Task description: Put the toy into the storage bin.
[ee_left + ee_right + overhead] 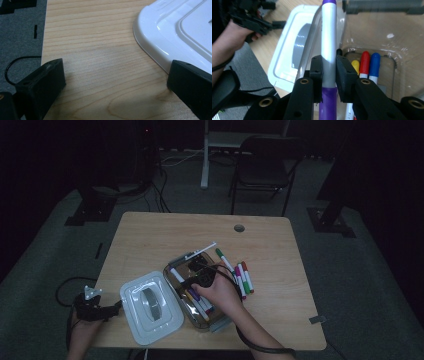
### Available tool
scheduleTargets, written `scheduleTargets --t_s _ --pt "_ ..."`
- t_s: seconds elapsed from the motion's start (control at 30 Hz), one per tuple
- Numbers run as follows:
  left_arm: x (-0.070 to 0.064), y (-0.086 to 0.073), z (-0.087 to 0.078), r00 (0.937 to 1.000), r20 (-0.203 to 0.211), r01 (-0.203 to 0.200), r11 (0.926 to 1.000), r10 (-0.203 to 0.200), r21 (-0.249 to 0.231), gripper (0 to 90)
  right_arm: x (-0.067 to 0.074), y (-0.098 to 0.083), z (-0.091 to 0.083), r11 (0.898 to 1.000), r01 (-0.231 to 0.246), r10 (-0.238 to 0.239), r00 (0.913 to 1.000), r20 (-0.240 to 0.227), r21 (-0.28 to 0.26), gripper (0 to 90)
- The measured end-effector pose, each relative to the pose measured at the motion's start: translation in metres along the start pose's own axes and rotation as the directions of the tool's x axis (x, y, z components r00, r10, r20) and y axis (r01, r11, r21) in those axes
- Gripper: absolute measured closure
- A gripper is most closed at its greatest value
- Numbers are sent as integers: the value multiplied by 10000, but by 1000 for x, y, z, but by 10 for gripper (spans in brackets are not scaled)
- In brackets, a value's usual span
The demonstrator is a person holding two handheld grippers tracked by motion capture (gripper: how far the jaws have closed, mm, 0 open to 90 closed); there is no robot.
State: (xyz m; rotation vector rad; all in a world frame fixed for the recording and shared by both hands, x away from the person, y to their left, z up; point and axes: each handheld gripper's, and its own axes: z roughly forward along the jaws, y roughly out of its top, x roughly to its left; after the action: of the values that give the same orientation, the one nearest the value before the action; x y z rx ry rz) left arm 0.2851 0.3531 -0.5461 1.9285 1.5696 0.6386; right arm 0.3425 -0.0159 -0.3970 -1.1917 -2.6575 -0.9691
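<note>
My right gripper is shut on a white marker with purple ends, held along the jaws. In the high view this gripper hovers over a clear plastic box in the middle of the table. Yellow, red and blue markers lie inside the box. My left gripper rests at the table's front left edge, open, beside a white lid. Between its jaws is bare wood, with the lid's rim by the right jaw.
Several loose markers lie on the table to the right of the box, a green-capped one among them. A thin white strip sticks out behind the box. A chair stands beyond the table.
</note>
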Motion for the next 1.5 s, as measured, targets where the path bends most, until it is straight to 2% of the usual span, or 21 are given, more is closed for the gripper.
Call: scheduleTargets --t_s 0.3,0.53,0.8,1.1,1.23,1.5 --pt "0 0 0 10000 -3 4 10000 -4 -18 22 0 -2 27 9973 -152 158 9998 -85 724 769" --pt "0 0 0 10000 4 23 10000 -23 -16 22 -5 -3 45 9905 -256 248 9997 80 1349 769" --pt "0 0 0 10000 9 25 10000 -25 -14 21 -10 -6 67 9748 -309 241 9992 333 2209 770" --pt "0 0 0 10000 4 15 10000 -15 -4 22 -11 -6 79 9628 -375 181 9971 746 2676 769" --pt "0 0 0 10000 9 16 10000 -16 -4 21 -12 -6 83 9531 -413 118 9950 994 2998 769" --pt "0 0 0 10000 9 9 10000 -9 -2 22 -17 -6 89 9383 -527 222 9955 925 3417 738"
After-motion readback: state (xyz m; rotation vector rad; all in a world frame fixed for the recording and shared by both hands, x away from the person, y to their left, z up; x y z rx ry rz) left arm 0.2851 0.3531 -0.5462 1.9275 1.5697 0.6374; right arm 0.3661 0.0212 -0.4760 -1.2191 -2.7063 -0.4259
